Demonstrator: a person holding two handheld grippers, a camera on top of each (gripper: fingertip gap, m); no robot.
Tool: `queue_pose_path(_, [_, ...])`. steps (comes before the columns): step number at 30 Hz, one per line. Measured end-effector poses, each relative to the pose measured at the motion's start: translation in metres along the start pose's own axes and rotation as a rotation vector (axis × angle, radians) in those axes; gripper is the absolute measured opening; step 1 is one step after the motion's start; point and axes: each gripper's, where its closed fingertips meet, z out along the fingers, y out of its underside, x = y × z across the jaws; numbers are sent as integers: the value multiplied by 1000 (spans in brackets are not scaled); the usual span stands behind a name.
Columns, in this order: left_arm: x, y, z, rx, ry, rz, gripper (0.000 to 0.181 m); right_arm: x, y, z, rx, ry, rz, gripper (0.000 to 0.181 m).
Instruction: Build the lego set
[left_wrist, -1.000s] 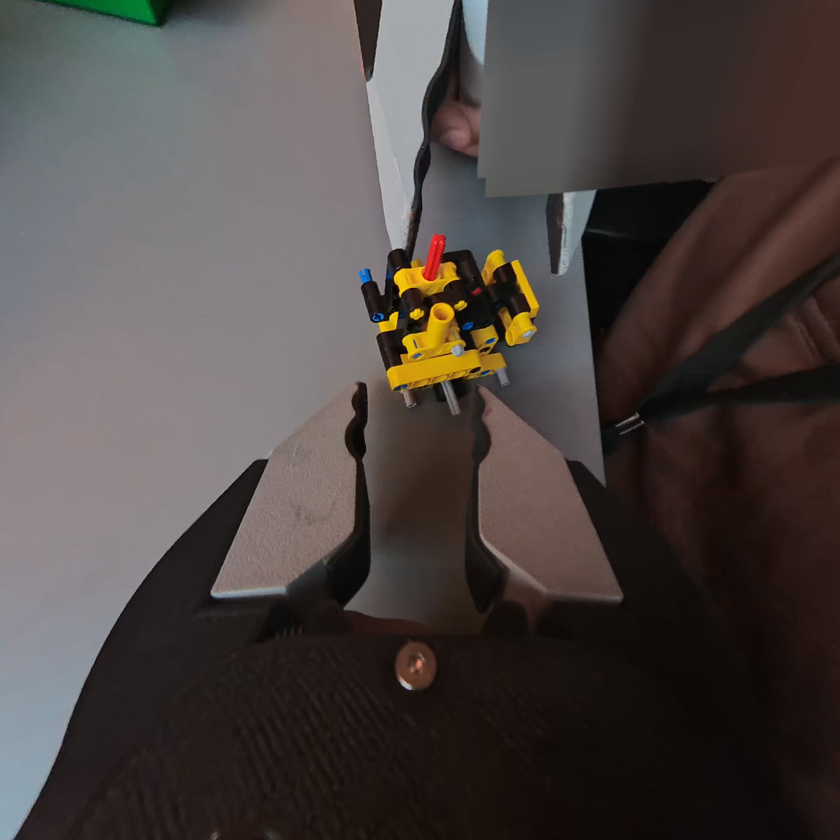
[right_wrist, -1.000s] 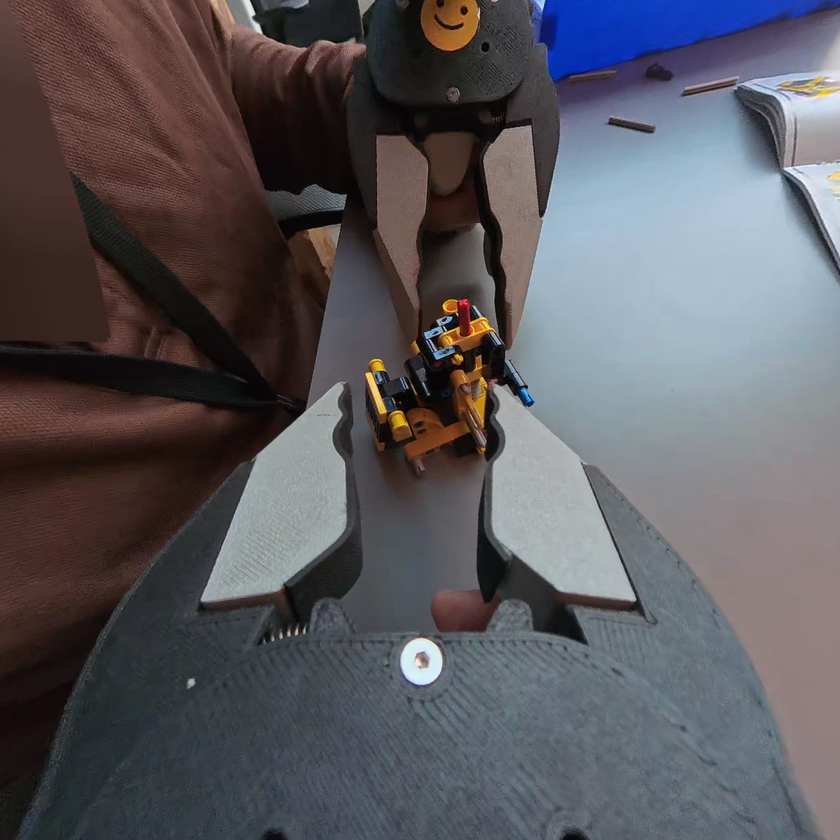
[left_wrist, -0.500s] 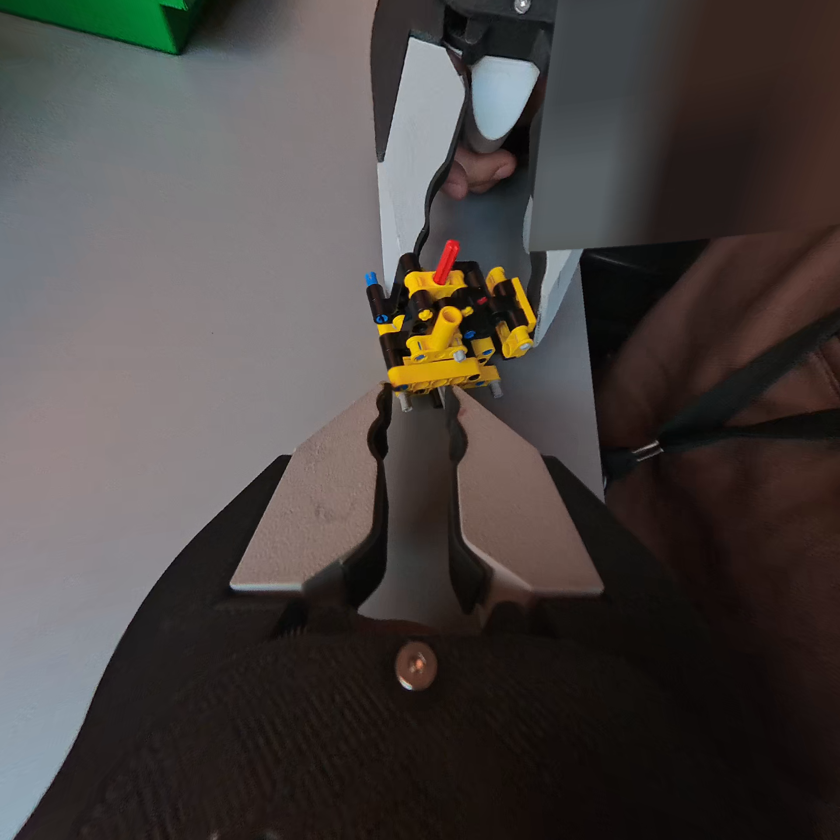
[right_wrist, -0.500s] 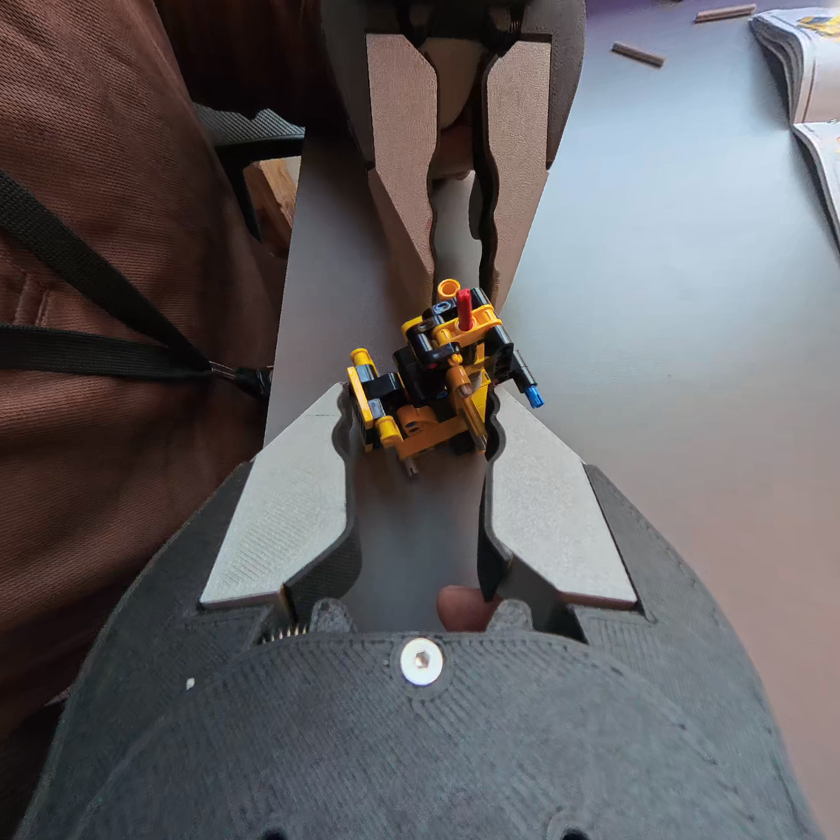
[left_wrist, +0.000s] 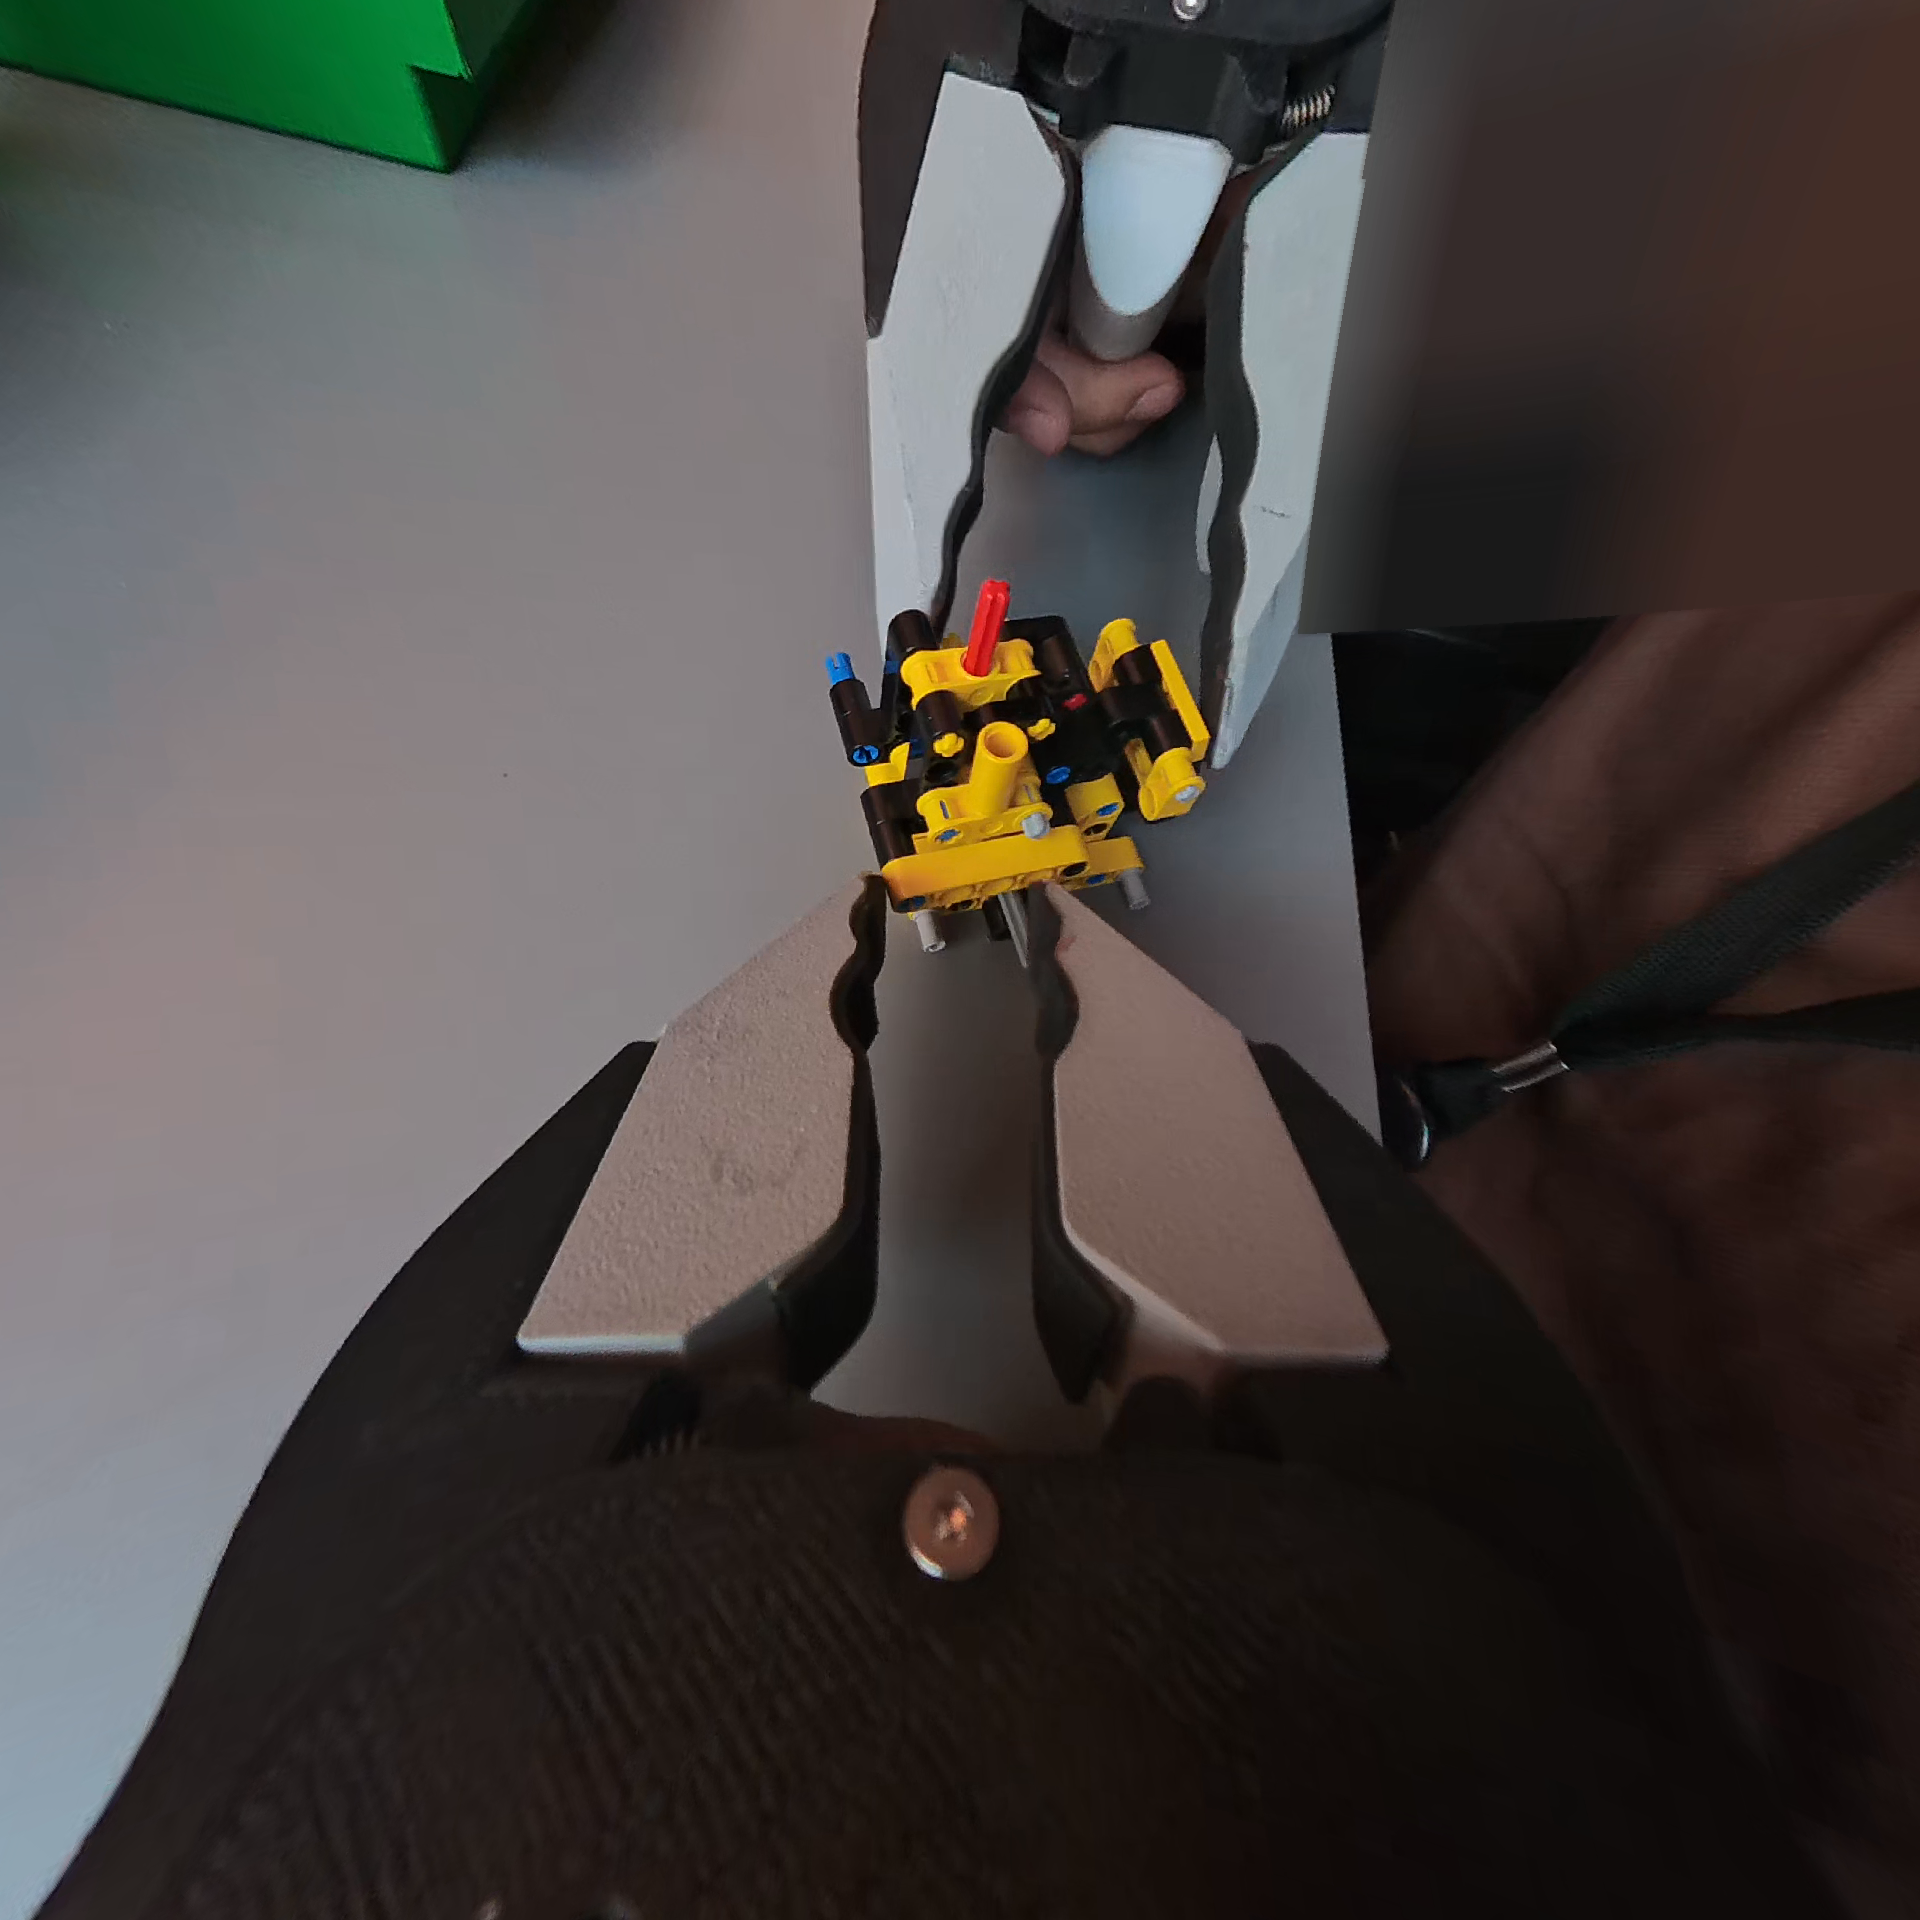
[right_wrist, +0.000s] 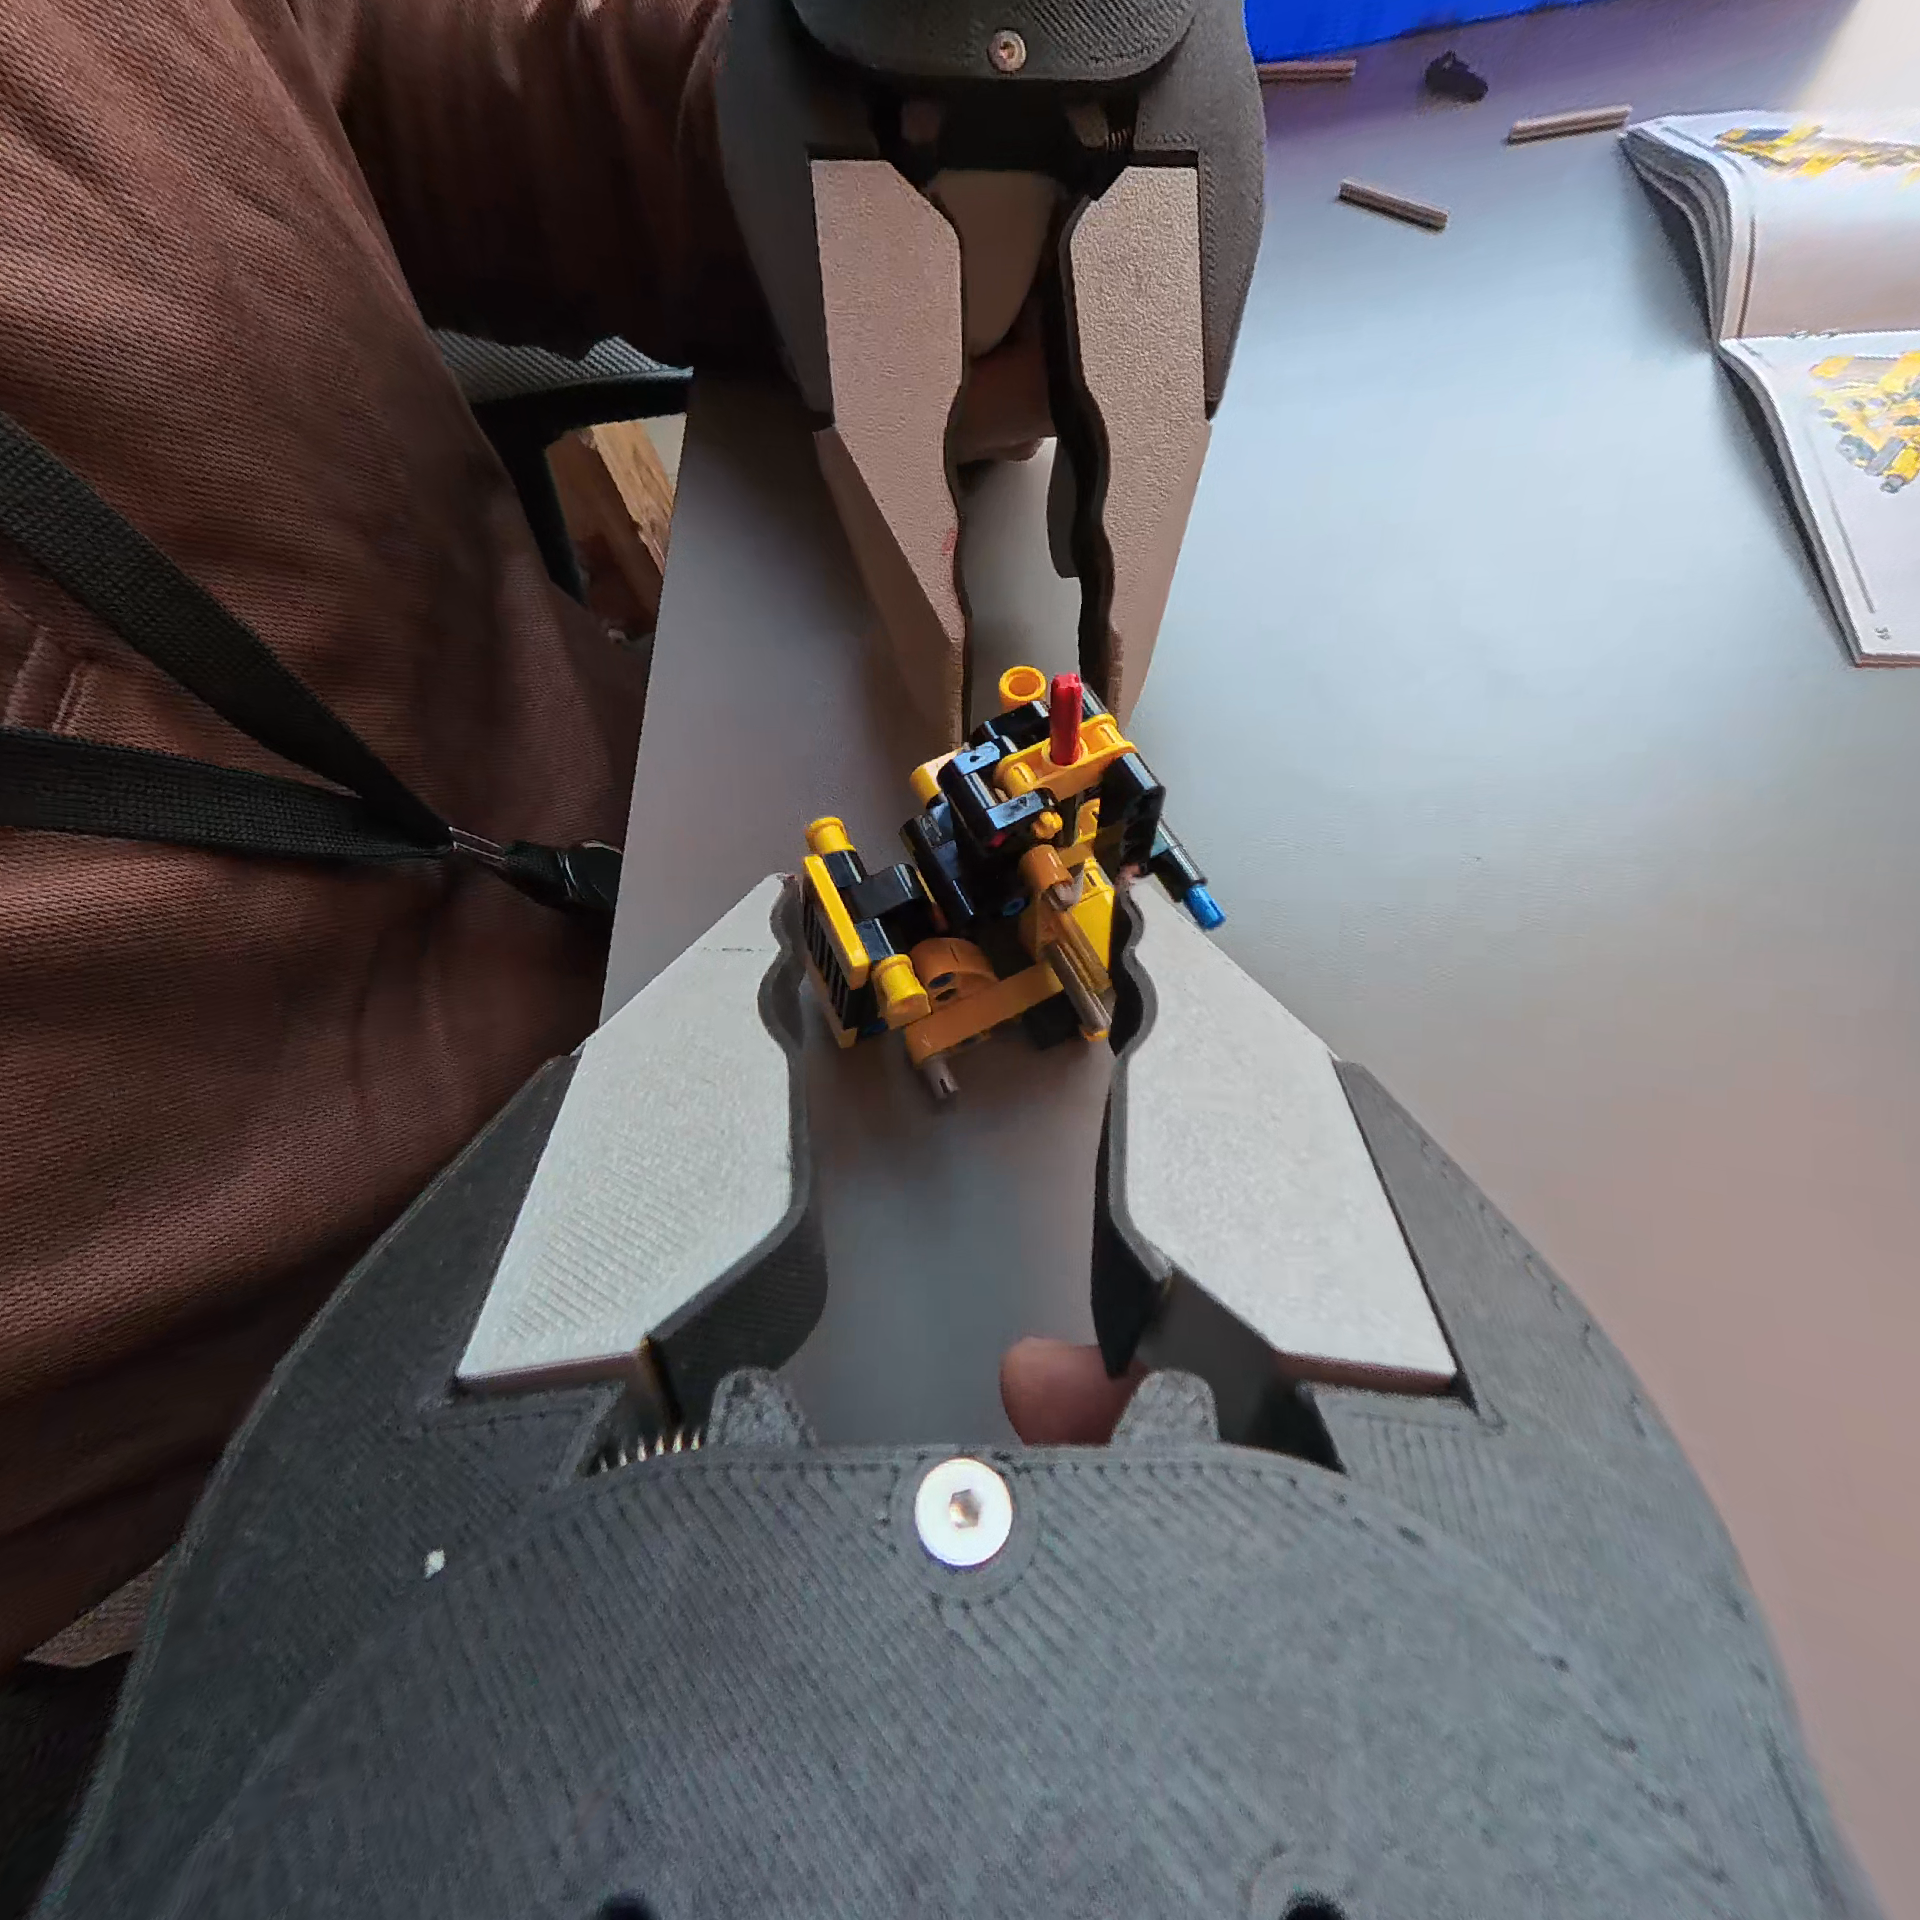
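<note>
The lego assembly (left_wrist: 1013, 769) is sitting on the grey table (left_wrist: 416, 623), close to the table's edge by the person's lap, caught between the two grippers, which are facing each other. Its underside is lying out of sight in both views, and the far side of it is hiding behind its own black blocks in the right wrist view. It is showing as a compact knot of yellow and black beams, with a red axle (left_wrist: 984, 627) standing up from the top, a blue-tipped pin (left_wrist: 840, 670) sticking out at one side, a yellow tube pointing upward and grey axle ends poking from the low yellow beam.

The left gripper (left_wrist: 961, 899) is standing with its fingers parted, the tips just meeting the low yellow beam, one at its corner and the other beside the grey axles (whether they are pressing on it is hard to tell). The right gripper (right_wrist: 951, 914) is bracketing the model with spread fingers, one tip against the striped yellow-and-black end, the other against the yellow side; a firm squeeze is not showing.

A brown sleeve with a black strap (right_wrist: 208, 665) is filling one side. A green box (left_wrist: 260, 73) is being cut off by the frame, as is the open instruction booklet (right_wrist: 1818, 395); small dark sticks (right_wrist: 1392, 205) are lying beyond, too blurred to name.
</note>
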Motion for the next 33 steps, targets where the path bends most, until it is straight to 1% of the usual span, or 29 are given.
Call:
queue_pose_path(3, [1, -2, 2, 2, 13, -5, 25, 0, -3, 2, 6, 17, -35, 61])
queue_pose_path(11, [5, -2, 7, -18, 55, -8, 26, 0, -1, 3, -9, 27, -54, 57])
queue_pose_path(19, [8, -2, 9, -34, 100, -3, 27, -2, 0, 4, -19, 36, -88, 57])
queue_pose_path(22, [8, -2, 9, -34, 101, -4, 27, -2, 0, 4, -18, 35, -85, 57])
queue_pose_path(26, [4, -3, 9, -23, 95, -33, 27, 0, 0, 1, -2, 2, -29, 61])
queue_pose_path(30, [2, -2, 7, -25, 100, -12, 26, 7, -2, -13, 52, 21, -23, 54])
queue_pose_path(32, [-3, -1, 3, -25, 99, 4, 26, 15, -8, -24, 120, 51, -11, 39])
queue_pose_path(33, [-6, -1, 1, -24, 105, 10, 25, 21, -11, -28, 151, 69, 2, 36])
